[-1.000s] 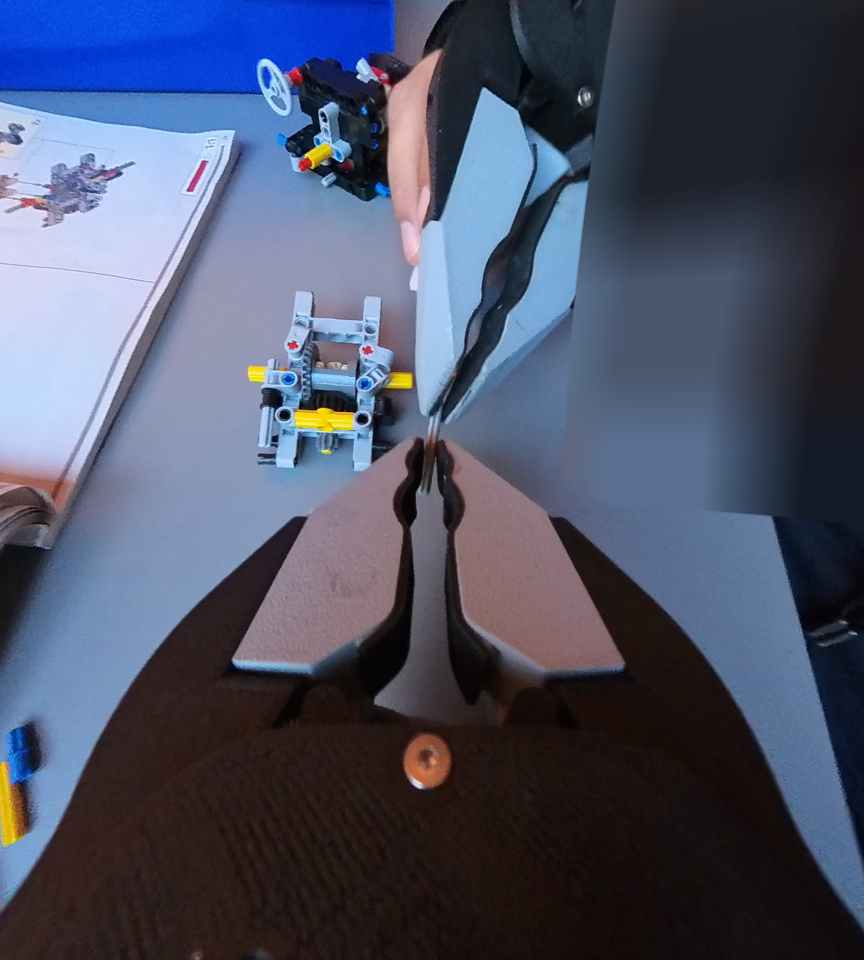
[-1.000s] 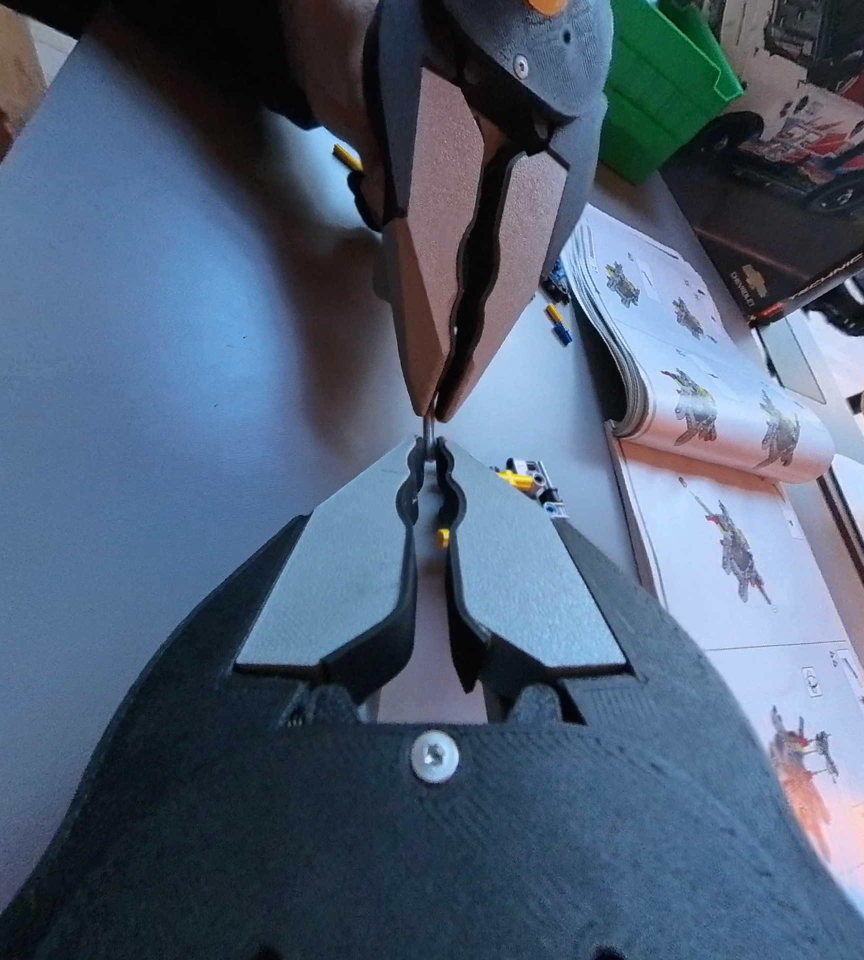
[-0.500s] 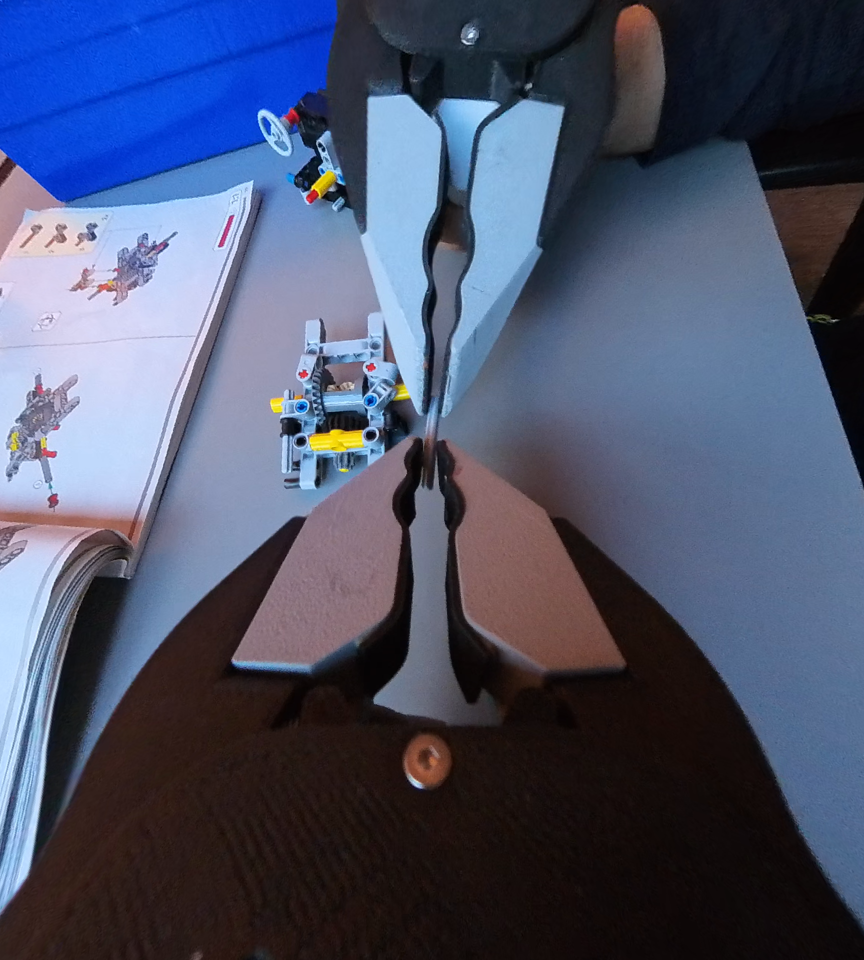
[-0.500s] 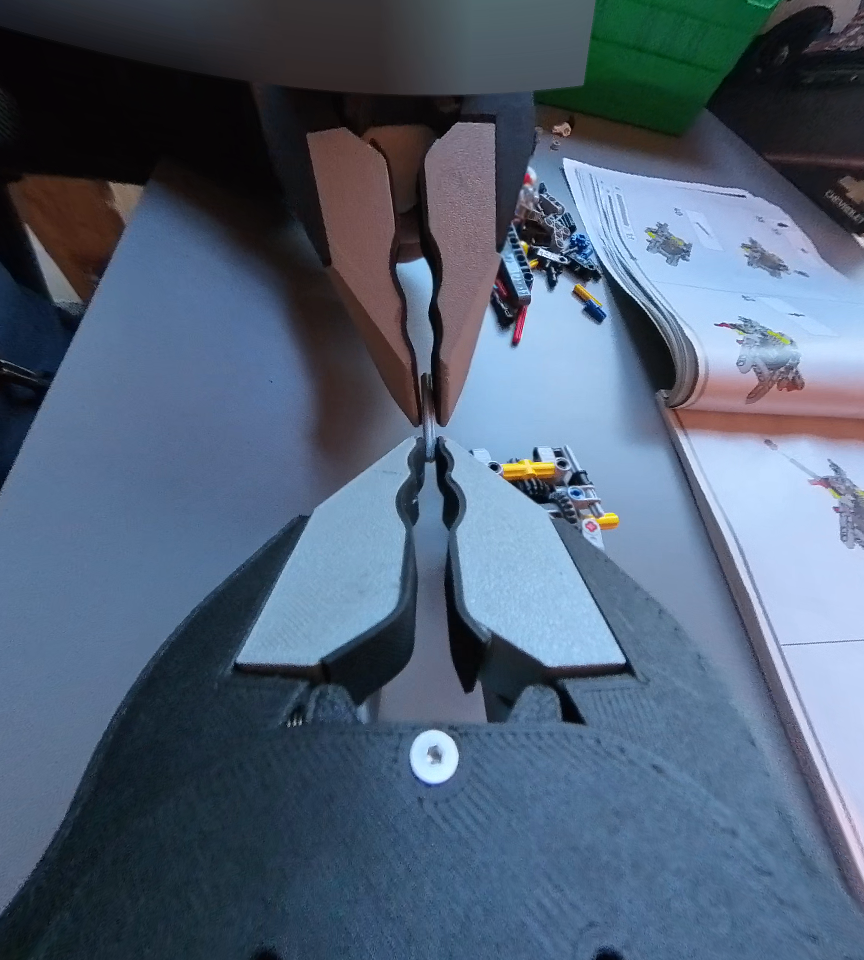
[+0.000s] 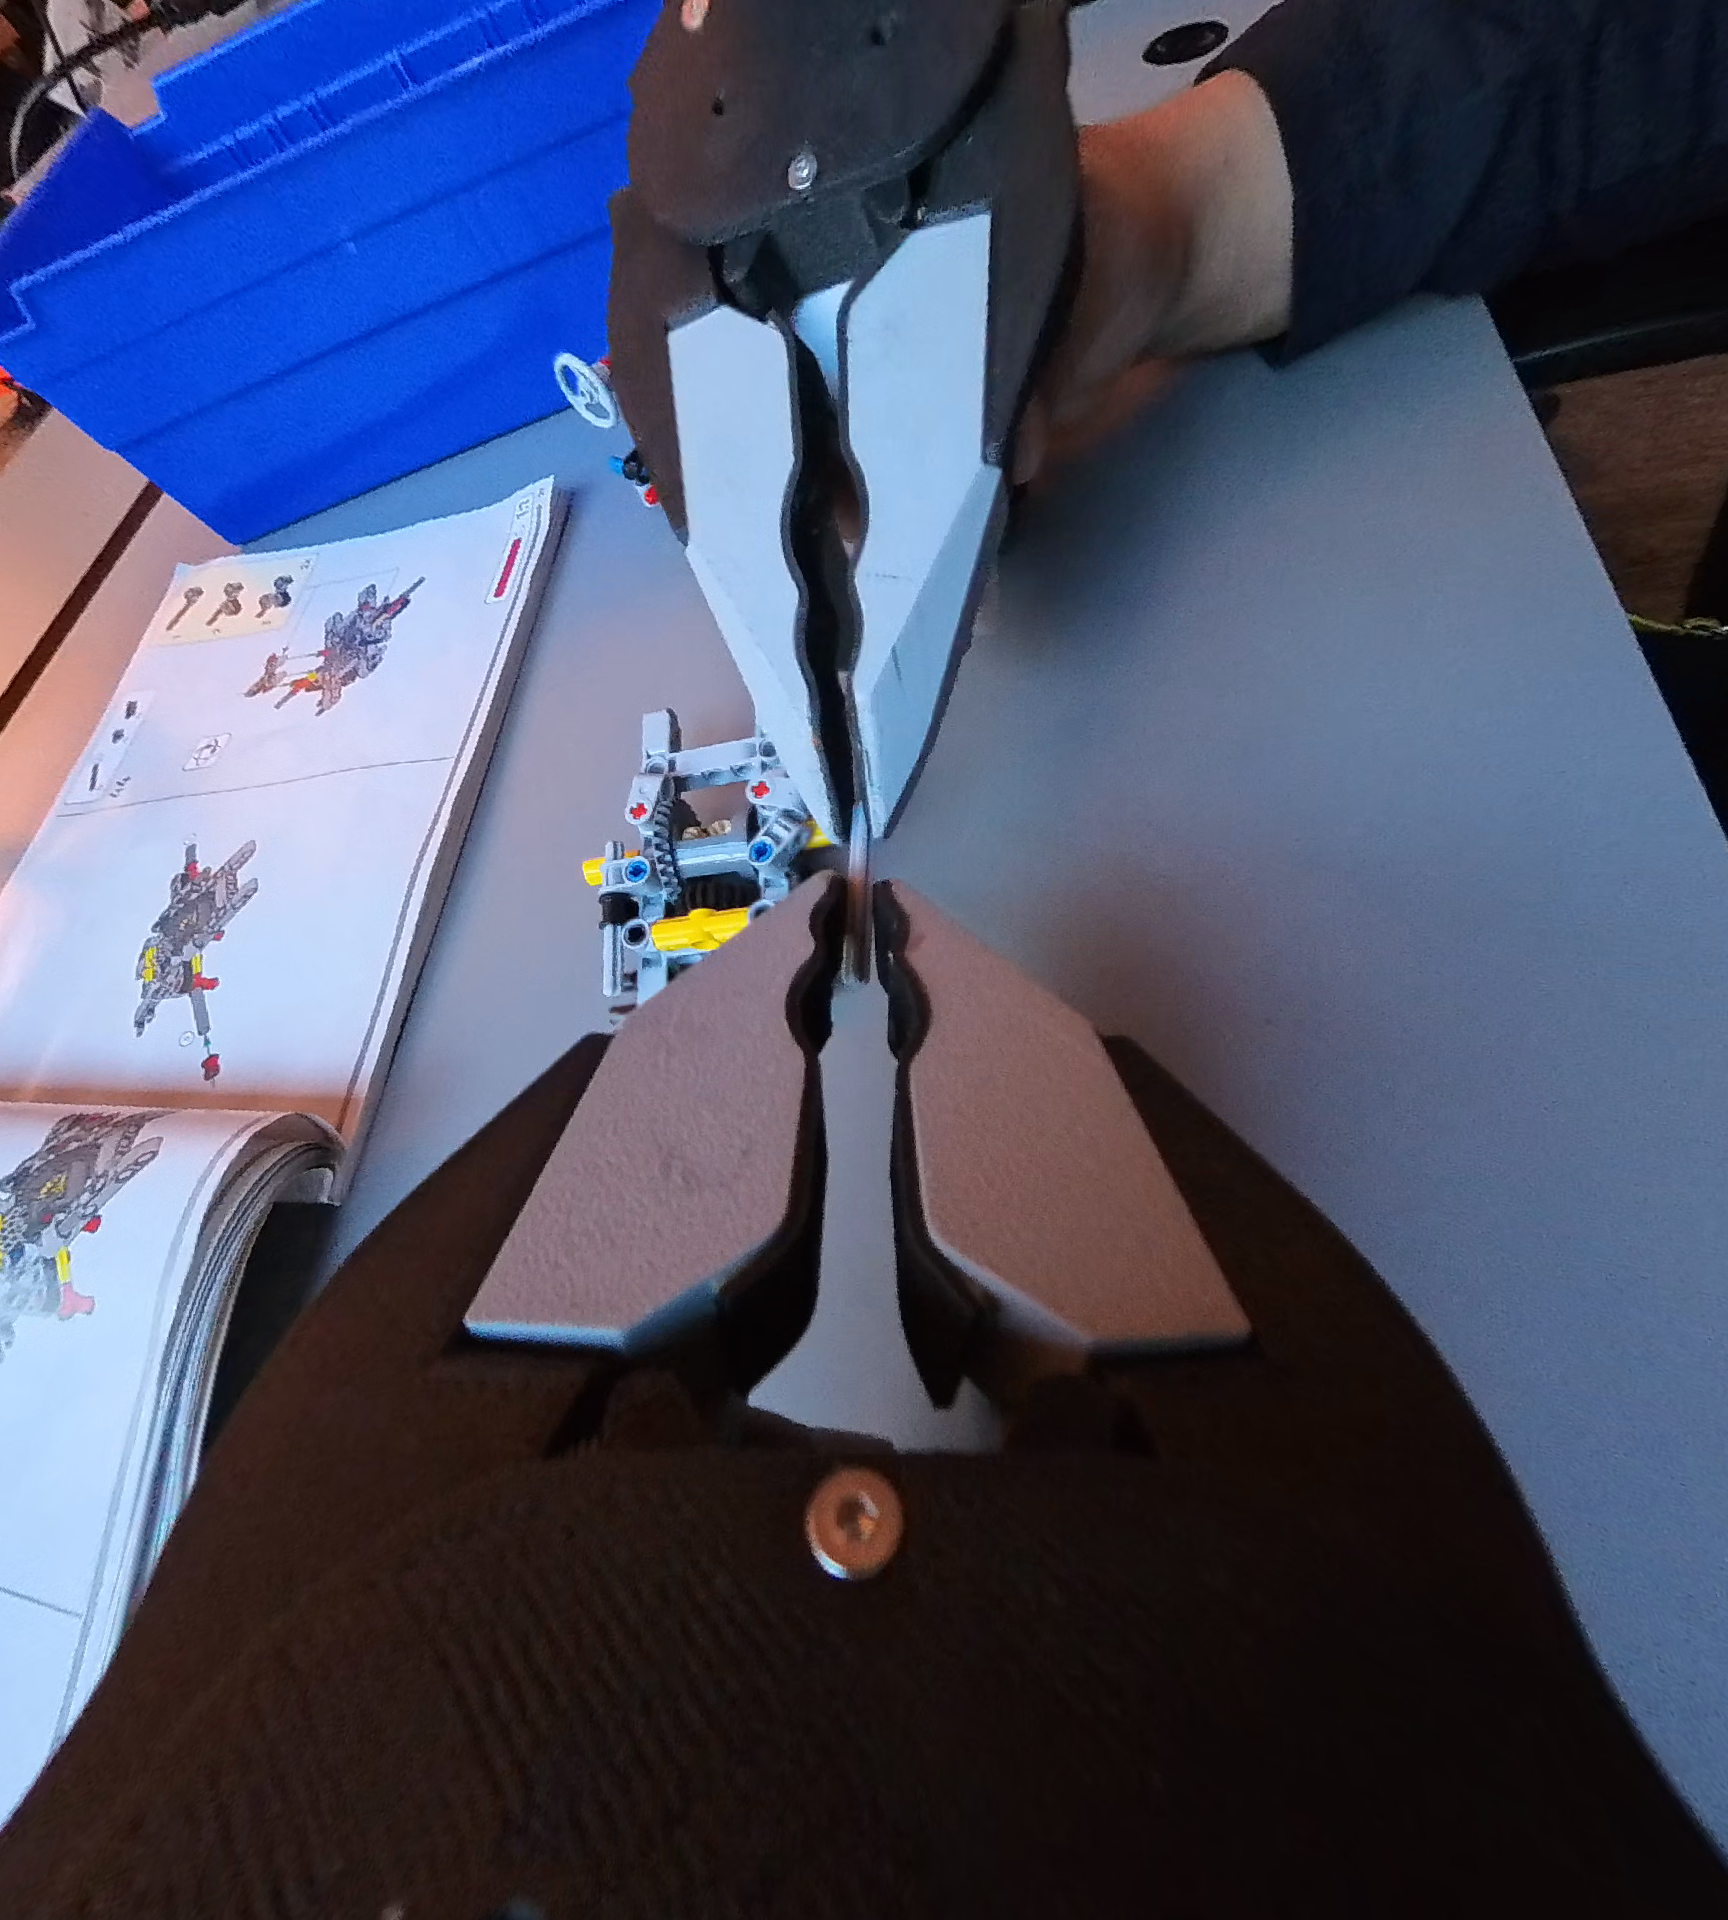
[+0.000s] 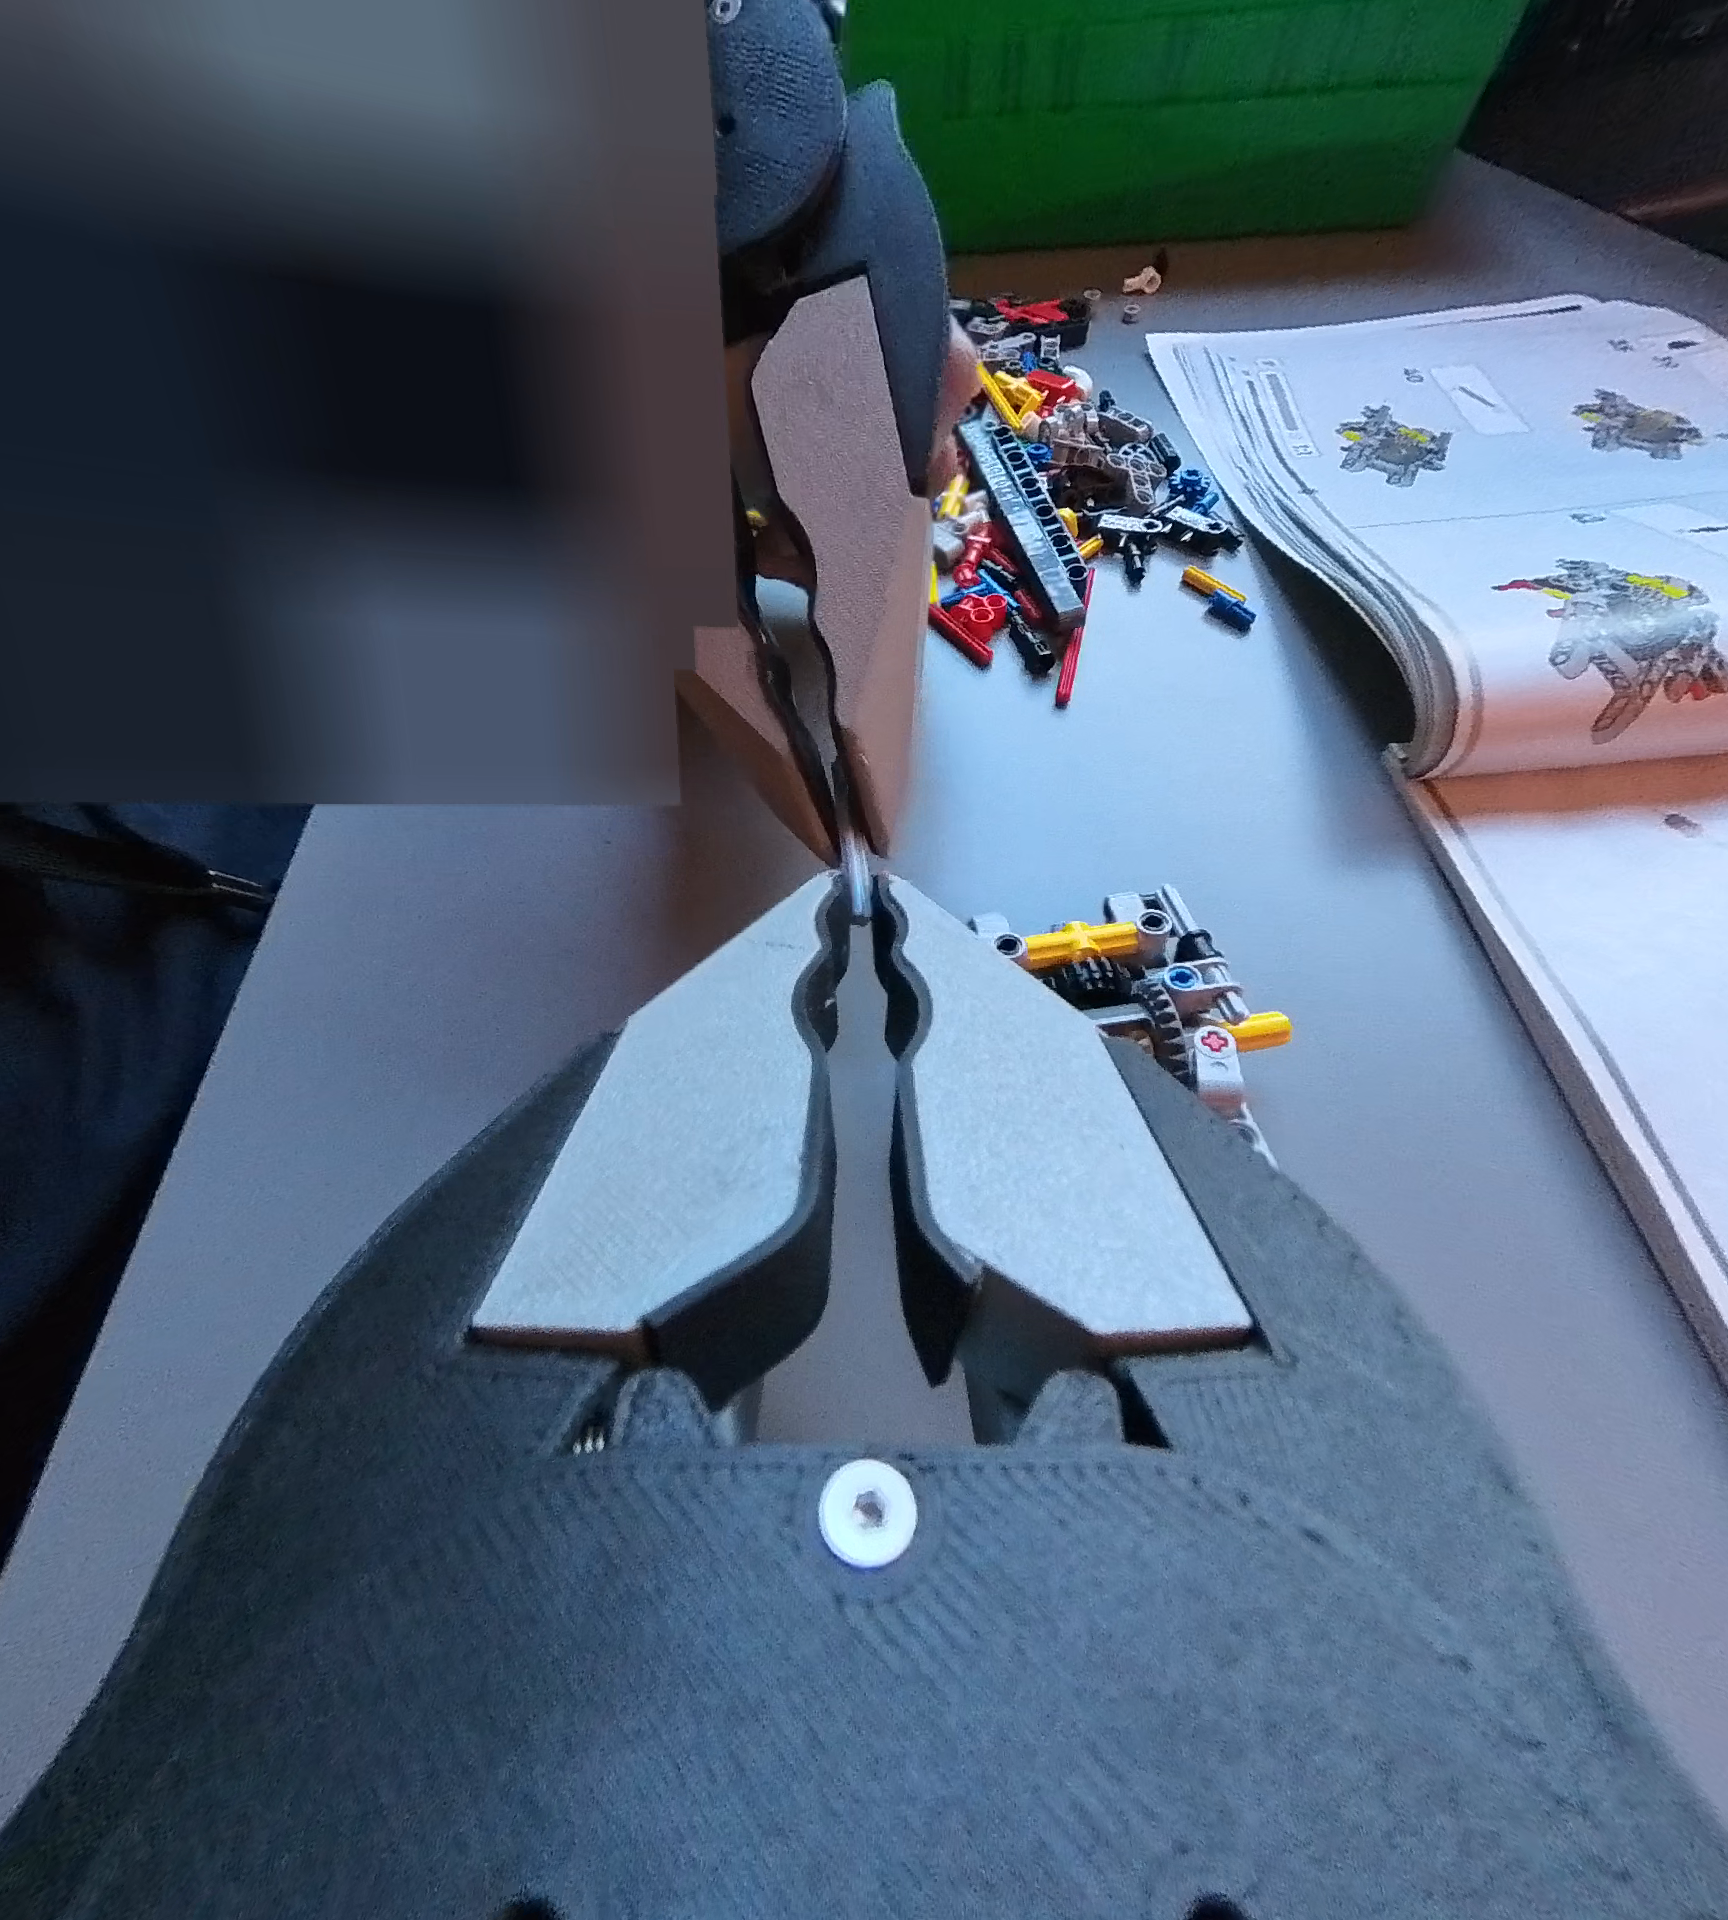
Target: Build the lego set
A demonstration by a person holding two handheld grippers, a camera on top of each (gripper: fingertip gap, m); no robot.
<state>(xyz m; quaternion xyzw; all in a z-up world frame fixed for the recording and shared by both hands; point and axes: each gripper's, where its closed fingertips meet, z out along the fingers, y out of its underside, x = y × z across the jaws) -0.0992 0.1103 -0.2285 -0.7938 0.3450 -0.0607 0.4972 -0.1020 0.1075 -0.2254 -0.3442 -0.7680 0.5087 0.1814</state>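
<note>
- At the far left of the left wrist view we see a blue bin standing on the grey table, behind an open instruction booklet whose pages show drawings of brick models.
- Just right of the booklet a small brick assembly in grey, with yellow axles, black gears and red and blue pins, sits on the table, partly hidden by our fingertips.
- At the centre our left gripper has its tongs closed on a small, thin grey ring-shaped piece, held on edge above the table; both pads press its lower part.
- From above, the right gripper pinches the upper part of the same piece, so the two sets of tips meet nose to nose, almost touching.
- To its right a hand in a dark sleeve holds that gripper.
- In the right wrist view, a blurred patch fills the upper left.
- At the centre the right gripper's tongs are clamped on the grey piece, and the left gripper comes down onto it from above.
- Right of the tips lies the brick assembly, and beyond it a heap of loose brick parts in black, red, yellow and blue.
- Farther back stands a green bin; the booklet spreads along the right edge.
</note>
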